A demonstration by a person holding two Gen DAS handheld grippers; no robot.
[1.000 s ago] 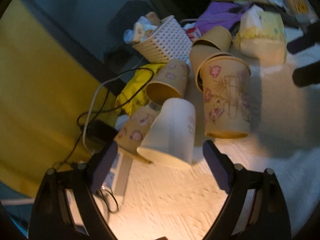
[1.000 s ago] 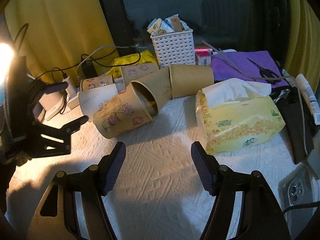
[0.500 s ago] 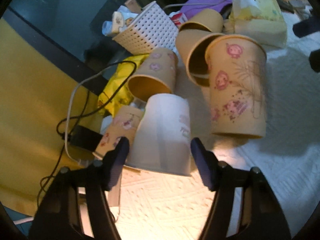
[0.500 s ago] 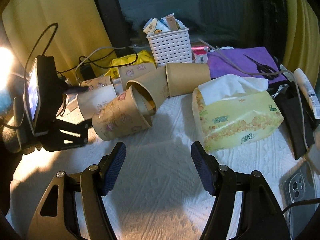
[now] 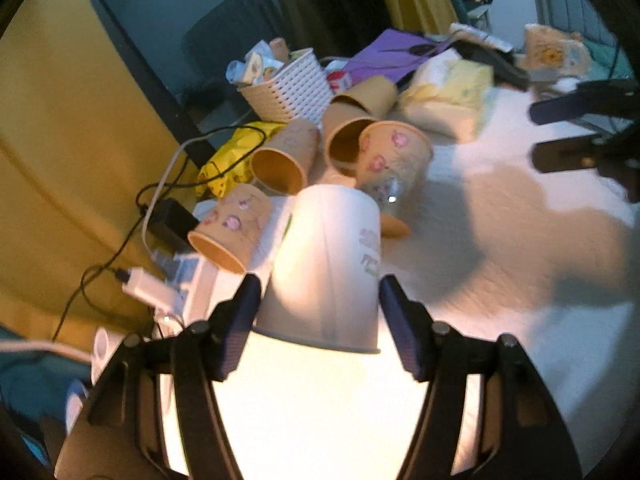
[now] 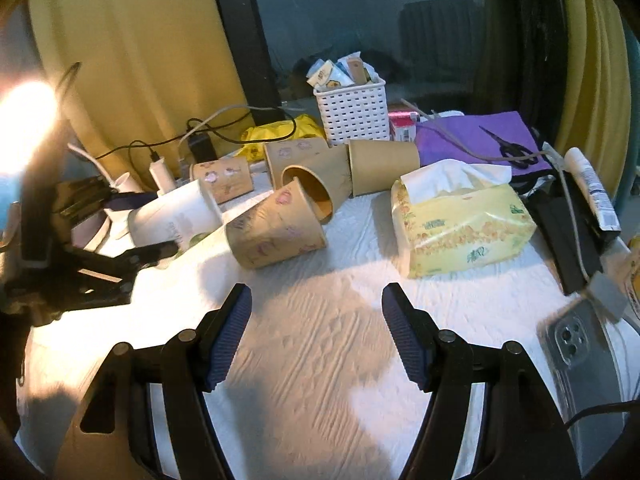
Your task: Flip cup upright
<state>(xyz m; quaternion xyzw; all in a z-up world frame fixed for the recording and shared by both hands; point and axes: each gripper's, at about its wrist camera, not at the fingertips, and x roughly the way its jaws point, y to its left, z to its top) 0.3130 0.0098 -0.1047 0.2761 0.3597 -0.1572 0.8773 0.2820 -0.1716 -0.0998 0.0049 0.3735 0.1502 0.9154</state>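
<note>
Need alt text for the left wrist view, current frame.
The left gripper brackets a white paper cup lying on its side on a white cloth, its fingers at the cup's sides. Behind it lie several tan printed cups, a white basket and a tissue pack; the right gripper is at the right edge.

A white textured tabletop carries tipped paper cups (one white cup among them), a tissue pack, a white basket, purple paper and a phone.
</note>
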